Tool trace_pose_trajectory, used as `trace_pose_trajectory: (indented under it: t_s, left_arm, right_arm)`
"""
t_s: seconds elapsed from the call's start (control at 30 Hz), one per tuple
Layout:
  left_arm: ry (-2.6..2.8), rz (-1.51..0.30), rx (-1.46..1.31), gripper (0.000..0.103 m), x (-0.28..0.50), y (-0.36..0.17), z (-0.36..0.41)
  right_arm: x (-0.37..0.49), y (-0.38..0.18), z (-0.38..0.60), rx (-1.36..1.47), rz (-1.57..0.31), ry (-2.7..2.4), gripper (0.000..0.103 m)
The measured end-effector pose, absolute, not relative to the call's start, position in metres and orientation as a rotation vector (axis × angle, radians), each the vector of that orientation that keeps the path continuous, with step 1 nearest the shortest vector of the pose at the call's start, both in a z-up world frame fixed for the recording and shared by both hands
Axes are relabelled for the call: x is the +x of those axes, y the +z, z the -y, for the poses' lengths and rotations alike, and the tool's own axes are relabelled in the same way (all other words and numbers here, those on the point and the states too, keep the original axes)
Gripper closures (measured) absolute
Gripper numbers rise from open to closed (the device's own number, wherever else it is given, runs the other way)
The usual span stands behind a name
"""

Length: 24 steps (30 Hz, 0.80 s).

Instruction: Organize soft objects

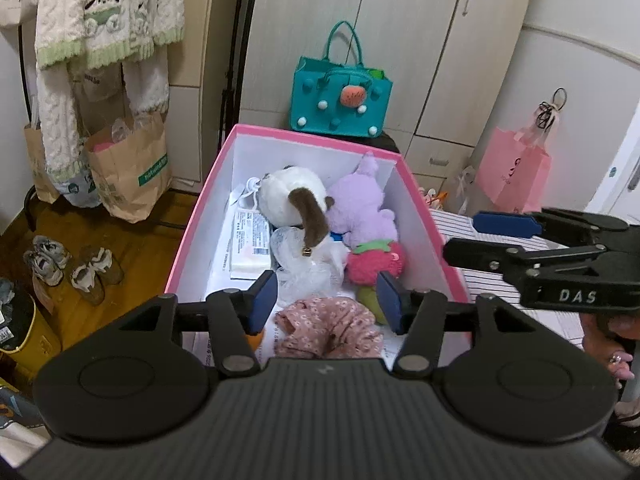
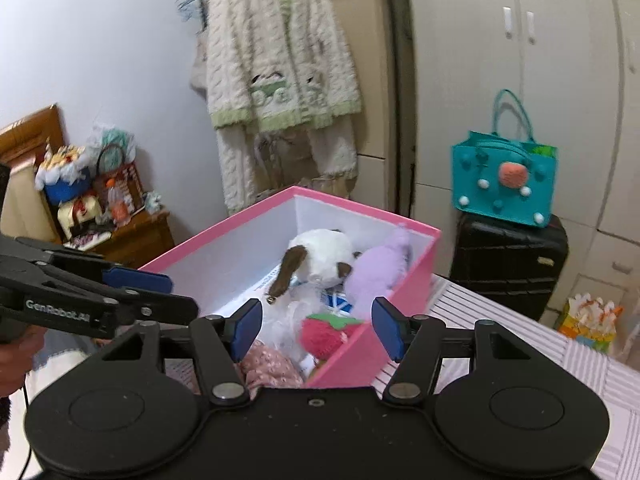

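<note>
1. A pink box (image 1: 188,236) with white inner walls is seen standing on a striped bed (image 1: 504,280).
2. Soft things are held inside the box: a white dog (image 1: 292,196) with brown ears at the far end, a purple plush (image 1: 360,204) just beside it on the right, a strawberry (image 1: 374,260) touching the purple plush at its near side, and a floral cloth (image 1: 328,326) at the near end.
3. A white packet (image 1: 250,246) and a crinkled clear wrap (image 1: 308,264) are also seen lying in the box, left of the toys.
4. The left gripper (image 1: 327,302) is held over the near end of the box; its blue fingers (image 1: 262,300) are spread wide with nothing between them.
5. The right gripper (image 2: 317,328) is held at the box's near right corner; its fingers (image 2: 386,328) are likewise spread wide and nothing is gripped.
6. In the left view, the right gripper is seen from the side over the bed, right of the box and apart from it.
7. A teal bag (image 2: 505,178) is seen resting on a black suitcase (image 2: 508,266) beyond the box.
8. A cream cardigan (image 2: 280,60) is seen hanging by the wardrobe (image 2: 480,80).
</note>
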<state>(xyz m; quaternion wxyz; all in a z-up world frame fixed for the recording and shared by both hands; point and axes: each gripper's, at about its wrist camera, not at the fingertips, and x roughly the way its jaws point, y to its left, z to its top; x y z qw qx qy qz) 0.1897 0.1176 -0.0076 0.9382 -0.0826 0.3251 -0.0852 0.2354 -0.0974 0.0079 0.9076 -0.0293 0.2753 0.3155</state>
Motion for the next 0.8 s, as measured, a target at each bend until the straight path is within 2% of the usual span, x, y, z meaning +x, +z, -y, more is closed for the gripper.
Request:
trace_pose_trajectory:
  t_s: [0.3, 0.37, 0.43, 0.5, 0.6, 0.7, 0.8]
  left_arm:
    - [-0.229, -0.610, -0.135, 0.040, 0.162, 0.008, -0.094]
    - [-0.236, -0.600, -0.127, 0.038, 0.155, 0.011, -0.090]
    - [-0.236, -0.590, -0.122, 0.034, 0.148, 0.012, -0.086]
    - [-0.232, -0.579, -0.117, 0.026, 0.141, 0.012, -0.084]
    - [-0.219, -0.566, -0.109, 0.024, 0.130, 0.011, -0.080]
    - [-0.219, -0.546, -0.113, 0.024, 0.119, 0.011, -0.077]
    - [-0.224, -0.528, -0.105, 0.020, 0.110, 0.012, -0.072]
  right_arm:
    - [0.216, 0.009, 0.140, -0.029, -0.627, 0.539, 0.031]
    - [0.215, 0.007, 0.148, -0.020, -0.661, 0.519, 0.028]
    - [0.212, 0.004, 0.152, 0.001, -0.717, 0.469, 0.013]
    - [0.207, 0.004, 0.153, 0.061, -0.789, 0.334, 0.009]
    - [0.190, 0.004, 0.155, 0.122, -0.859, 0.239, 0.009]
    - [0.168, 0.011, 0.161, 0.161, -0.825, 0.369, 0.009]
    - [0.140, 0.016, 0.170, 0.234, -0.706, 0.373, 0.009]
